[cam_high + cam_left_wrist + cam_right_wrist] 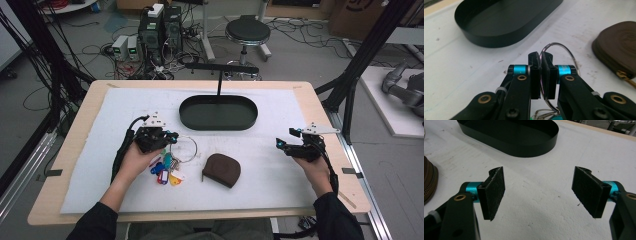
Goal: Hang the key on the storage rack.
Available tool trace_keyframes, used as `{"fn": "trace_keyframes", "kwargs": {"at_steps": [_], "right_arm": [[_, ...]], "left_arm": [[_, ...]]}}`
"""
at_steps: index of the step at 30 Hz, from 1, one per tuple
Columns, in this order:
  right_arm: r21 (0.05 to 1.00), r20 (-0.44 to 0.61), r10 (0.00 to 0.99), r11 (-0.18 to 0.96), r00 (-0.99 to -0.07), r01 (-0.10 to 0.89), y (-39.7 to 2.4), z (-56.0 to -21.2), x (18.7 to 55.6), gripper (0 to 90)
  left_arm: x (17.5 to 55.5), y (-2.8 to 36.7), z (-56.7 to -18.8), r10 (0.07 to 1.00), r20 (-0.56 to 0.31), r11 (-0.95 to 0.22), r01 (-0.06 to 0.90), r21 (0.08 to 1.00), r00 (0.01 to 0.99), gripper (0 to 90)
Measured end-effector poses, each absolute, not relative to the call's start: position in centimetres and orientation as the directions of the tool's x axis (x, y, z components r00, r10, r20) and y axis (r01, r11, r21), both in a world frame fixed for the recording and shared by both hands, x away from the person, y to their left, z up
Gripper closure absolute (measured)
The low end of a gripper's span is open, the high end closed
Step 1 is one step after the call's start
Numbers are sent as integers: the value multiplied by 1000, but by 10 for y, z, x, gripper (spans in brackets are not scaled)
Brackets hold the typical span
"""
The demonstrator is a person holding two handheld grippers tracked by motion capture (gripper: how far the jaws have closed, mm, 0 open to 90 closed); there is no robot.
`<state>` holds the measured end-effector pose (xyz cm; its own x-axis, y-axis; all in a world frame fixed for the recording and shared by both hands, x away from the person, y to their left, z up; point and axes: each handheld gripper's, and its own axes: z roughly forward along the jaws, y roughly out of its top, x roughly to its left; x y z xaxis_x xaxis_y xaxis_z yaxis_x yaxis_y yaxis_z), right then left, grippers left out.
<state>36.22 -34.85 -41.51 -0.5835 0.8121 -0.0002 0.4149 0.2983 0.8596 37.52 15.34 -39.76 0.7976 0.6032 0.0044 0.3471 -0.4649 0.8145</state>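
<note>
High view: left tongs (171, 136) held in the left hand (137, 160) low over the white mat (280, 165), jaws closed on the thin wire key ring (186, 149), coloured plastic tags (164, 172) bunched just under the hand. Right tongs (281, 145) held in the right hand (312, 167) near the mat's right side, well apart from the ring, jaws spread wide, nothing between them. Dark sleeves come in from the bottom edge. Light wood desk (320, 107), black oval tray (218, 112) at the far middle, brown rounded zip pouch (221, 170) between the hands. Grey floor with cables and a round stool (247, 31) behind. Left gripper view: pads nearly together, pinching the key ring (560, 47), which arcs out past the tips; tray (499, 27) ahead, pouch (617, 47) at right. Right gripper view: rough black pads (495, 192) far apart over bare fuzzy mat (539, 202), tray (509, 135) beyond.
</note>
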Motion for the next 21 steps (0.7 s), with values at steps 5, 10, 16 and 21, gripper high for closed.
{"fn": "trace_keyframes", "kwargs": {"at_steps": [5, 10, 16, 21], "right_arm": [[861, 0, 813, 296, -583, 413, -348, -415, 362, 273], [861, 2, 812, 295, -584, 414, -348, -415, 362, 273], [863, 2, 810, 295, -586, 411, -349, -415, 362, 273], [862, 0, 809, 297, -588, 410, -348, -415, 362, 273]], "left_arm": [[366, 151, -391, 573, 21, -471, 308, 827, 820, 859], [360, 150, -388, 535, 14, -468, 282, 837, 845, 856], [357, 150, -387, 485, -10, -470, 270, 841, 875, 833], [358, 149, -390, 465, -26, -489, 281, 826, 885, 791]]}}
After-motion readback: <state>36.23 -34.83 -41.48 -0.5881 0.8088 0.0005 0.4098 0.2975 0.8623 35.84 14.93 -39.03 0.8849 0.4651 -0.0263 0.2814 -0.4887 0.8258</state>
